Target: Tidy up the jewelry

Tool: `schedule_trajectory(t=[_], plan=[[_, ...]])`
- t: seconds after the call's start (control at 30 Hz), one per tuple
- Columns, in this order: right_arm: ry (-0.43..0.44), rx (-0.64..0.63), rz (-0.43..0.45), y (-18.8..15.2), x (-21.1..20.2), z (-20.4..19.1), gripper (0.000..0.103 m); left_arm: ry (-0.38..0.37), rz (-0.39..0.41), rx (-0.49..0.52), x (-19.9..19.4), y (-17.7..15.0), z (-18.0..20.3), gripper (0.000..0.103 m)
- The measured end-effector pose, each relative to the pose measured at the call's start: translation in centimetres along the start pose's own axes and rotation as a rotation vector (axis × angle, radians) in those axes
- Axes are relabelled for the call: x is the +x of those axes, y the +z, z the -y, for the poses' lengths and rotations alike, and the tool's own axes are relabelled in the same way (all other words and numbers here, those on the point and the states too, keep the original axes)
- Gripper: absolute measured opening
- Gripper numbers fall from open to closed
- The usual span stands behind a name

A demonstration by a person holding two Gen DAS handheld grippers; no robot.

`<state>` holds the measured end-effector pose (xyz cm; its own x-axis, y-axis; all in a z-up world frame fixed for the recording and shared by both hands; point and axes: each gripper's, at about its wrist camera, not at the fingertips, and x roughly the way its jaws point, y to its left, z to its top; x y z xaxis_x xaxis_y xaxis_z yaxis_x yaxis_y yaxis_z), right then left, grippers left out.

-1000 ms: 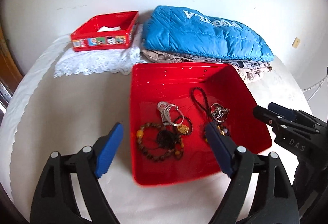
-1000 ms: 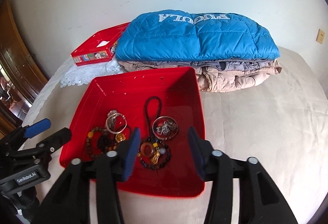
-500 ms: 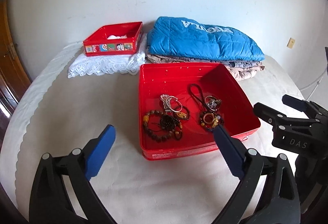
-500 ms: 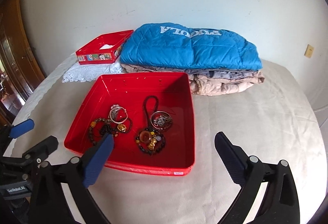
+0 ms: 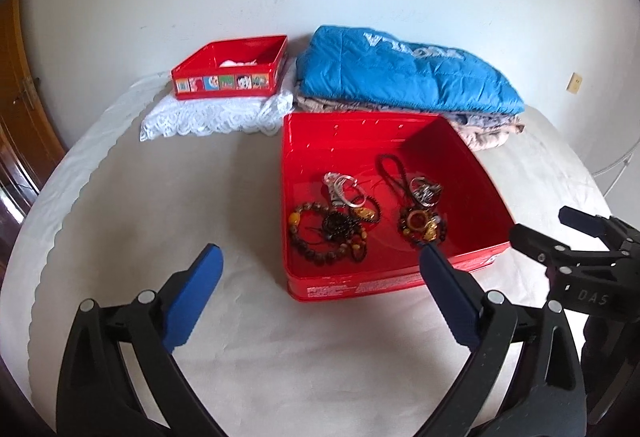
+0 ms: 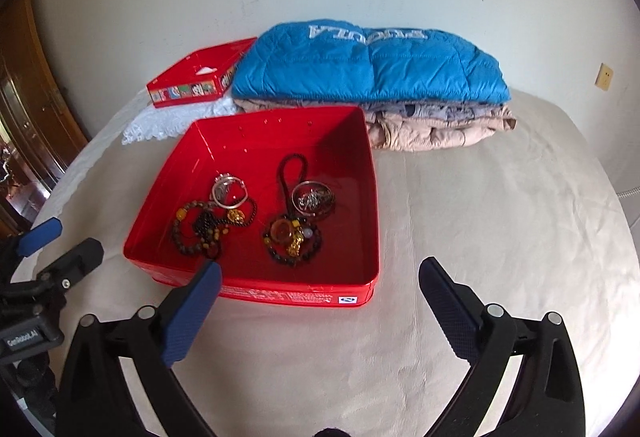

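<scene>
While both sets of jaws stand spread wide with nothing between them, hovering over pale bedding (image 5: 168, 197). Left gripper (image 5: 320, 269): blue pads far apart, right-hand pad overlapping the near rim of the red tray (image 5: 384, 287), no contact to be made out. Right gripper (image 6: 318, 277): equally wide, left pad just in front of the tray's near wall, right pad over bare cloth. Each gripper also peeking into the other's view at the edge.

Inside the tray, jewelry in two loose heaps on the floor. Toward the left: a brown bead bracelet (image 5: 316, 237) with amber beads, tangled with a dark cord, and a silver ring bunch (image 5: 344, 189) just behind. Toward the right: a dark bead bracelet (image 6: 292, 237) with an orange disc and gold charm, a black cord loop (image 6: 290, 165) running back from it, a silver bangle (image 6: 314, 197) beside.

Beyond the tray, a smaller red tin (image 5: 232, 73) on white lace (image 5: 212, 119), and a folded blue jacket (image 6: 368, 67) atop beige clothes (image 6: 436, 129), against a white wall.
</scene>
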<state>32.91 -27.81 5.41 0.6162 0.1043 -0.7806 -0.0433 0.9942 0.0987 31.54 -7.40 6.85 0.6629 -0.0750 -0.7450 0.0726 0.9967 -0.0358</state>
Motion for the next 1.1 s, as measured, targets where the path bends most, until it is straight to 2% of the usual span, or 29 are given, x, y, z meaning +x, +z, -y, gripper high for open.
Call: schedule_trajectory(t=[0.47, 1.1], plan=[[0.005, 0.009, -0.042, -0.3, 1.4, 0.1, 0.099, 0.031, -0.053, -0.023, 2.5, -0.2, -0.9, 0.098], [-0.001, 0.008, -0.045, -0.3, 1.6, 0.0, 0.099, 0.037, -0.062, -0.027, 3.2, -0.3, -0.8, 0.098]])
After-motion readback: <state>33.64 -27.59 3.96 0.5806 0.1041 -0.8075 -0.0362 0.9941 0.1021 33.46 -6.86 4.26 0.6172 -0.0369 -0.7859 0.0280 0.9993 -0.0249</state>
